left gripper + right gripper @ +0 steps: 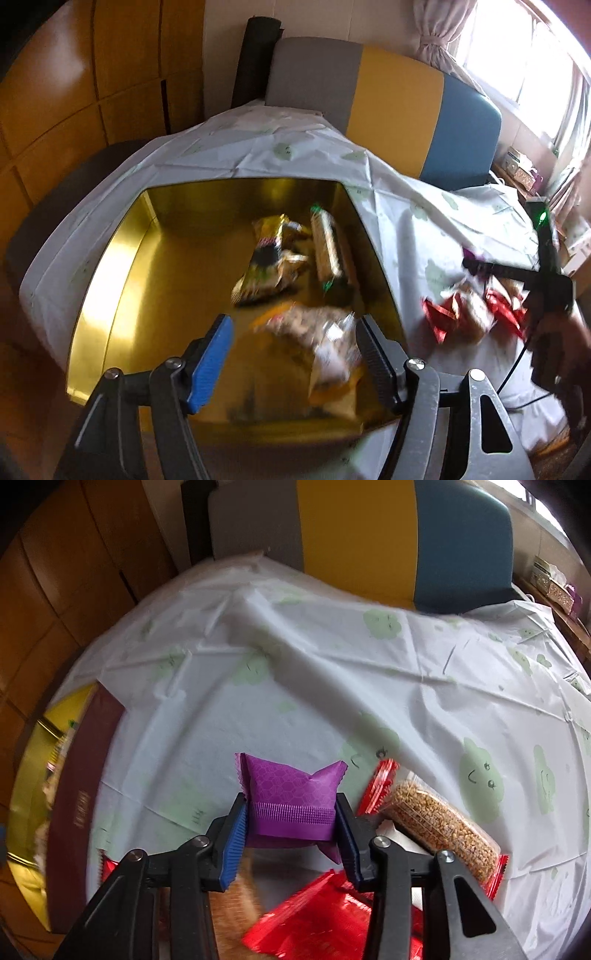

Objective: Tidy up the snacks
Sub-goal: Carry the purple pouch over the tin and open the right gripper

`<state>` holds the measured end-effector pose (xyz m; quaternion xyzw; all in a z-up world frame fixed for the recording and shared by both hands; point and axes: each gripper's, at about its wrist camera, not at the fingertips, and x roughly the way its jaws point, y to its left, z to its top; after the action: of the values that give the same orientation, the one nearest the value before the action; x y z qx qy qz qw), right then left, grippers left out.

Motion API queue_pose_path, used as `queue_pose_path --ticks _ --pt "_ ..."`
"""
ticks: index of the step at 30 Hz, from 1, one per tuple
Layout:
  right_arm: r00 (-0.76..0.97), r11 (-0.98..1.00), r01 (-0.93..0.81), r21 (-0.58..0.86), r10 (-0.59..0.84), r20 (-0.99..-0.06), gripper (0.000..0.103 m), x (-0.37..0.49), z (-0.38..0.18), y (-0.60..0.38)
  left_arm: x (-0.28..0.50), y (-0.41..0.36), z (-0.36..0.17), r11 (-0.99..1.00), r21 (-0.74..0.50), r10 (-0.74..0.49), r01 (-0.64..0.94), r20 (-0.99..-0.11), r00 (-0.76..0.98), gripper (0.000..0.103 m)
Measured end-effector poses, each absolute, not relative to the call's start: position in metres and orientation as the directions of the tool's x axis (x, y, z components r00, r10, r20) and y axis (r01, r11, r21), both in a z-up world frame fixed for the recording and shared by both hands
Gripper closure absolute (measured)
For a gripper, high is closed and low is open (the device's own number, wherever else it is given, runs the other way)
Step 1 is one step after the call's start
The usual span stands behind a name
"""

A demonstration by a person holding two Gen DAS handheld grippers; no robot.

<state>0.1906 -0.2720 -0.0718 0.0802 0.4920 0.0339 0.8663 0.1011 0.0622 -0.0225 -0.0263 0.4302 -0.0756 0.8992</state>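
Note:
My left gripper (pixel 293 325) stands open over a golden tin box (pixel 110 280). A blurred clear packet of pale snack with an orange end (pixel 328 354) lies loose between its fingers, close to the right one. Farther in the box lie a gold-and-black packet (pixel 266 266) and a bar with green ends (pixel 328 251). My right gripper (pixel 291 801) is shut on a purple packet (pixel 291 779), held just above the table. Beside it lie a grain bar with red ends (pixel 439 823) and a red foil packet (pixel 325 915). The box (pixel 26 775) shows at the left edge.
A white tablecloth with green cloud faces (pixel 369 664) covers the table, creased and raised in folds. A chair back in grey, yellow and blue (pixel 388 103) stands behind it. Wooden cupboards (pixel 74 92) are at the left. A black cable (pixel 517 373) trails at the right.

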Motion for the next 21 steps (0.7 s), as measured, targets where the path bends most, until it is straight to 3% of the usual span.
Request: queue_pose_path --ticks 9,21 --pt "0.563 0.965 -0.132 0.227 0.261 -0.784 0.058 0.164 -0.025 -0.222 0.079 0.103 -0.024 0.994 -0.104 -0.065 -0.024 -0.772 0.632 0.033" --pt "0.450 0.836 -0.472 0.280 0.501 -0.739 0.057 0.111 0.002 -0.081 0.052 0.138 0.002 0.991 -0.082 0.014 -0.104 -0.714 0.700 0.033"
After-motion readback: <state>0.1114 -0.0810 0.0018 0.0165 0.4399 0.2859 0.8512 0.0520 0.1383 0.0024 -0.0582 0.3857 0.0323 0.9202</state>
